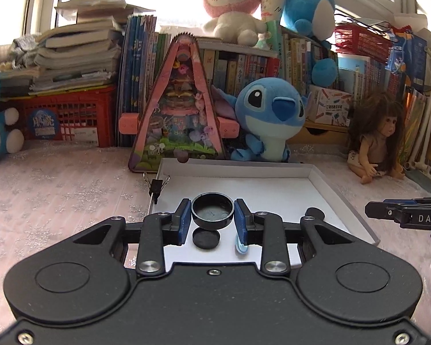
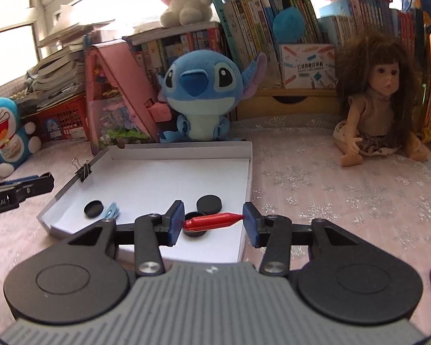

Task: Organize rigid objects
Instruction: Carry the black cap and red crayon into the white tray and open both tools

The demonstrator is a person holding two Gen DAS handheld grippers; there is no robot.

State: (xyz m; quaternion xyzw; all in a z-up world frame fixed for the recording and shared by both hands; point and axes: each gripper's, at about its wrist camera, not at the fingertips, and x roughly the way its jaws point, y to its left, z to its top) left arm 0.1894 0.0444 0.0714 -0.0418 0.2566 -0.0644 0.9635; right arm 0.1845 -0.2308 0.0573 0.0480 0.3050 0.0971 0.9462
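My left gripper (image 1: 212,210) is shut on a round black cap (image 1: 212,214), held open side up above the white tray (image 1: 273,192). Under it in the tray lie a black disc (image 1: 206,238) and a light blue clip (image 1: 240,247). My right gripper (image 2: 214,215) is shut on a red marker (image 2: 212,220), gripped end to end and lying crosswise over the white tray (image 2: 158,178). Black discs (image 2: 93,208) (image 2: 209,204) and the blue clip (image 2: 112,211) rest in the tray; another disc (image 2: 195,232) sits partly hidden under the marker. Each gripper shows at the edge of the other's view: right gripper (image 1: 388,212), left gripper (image 2: 43,184).
A black binder clip (image 1: 155,185) is on the tray's left rim. Behind the tray stand a blue plush (image 1: 268,118) and a pink triangular box (image 1: 176,109). A doll (image 2: 379,106) sits at the right on the pink cloth, a blue cat plush (image 2: 5,132) at the left. Books and a red crate (image 1: 69,115) line the back.
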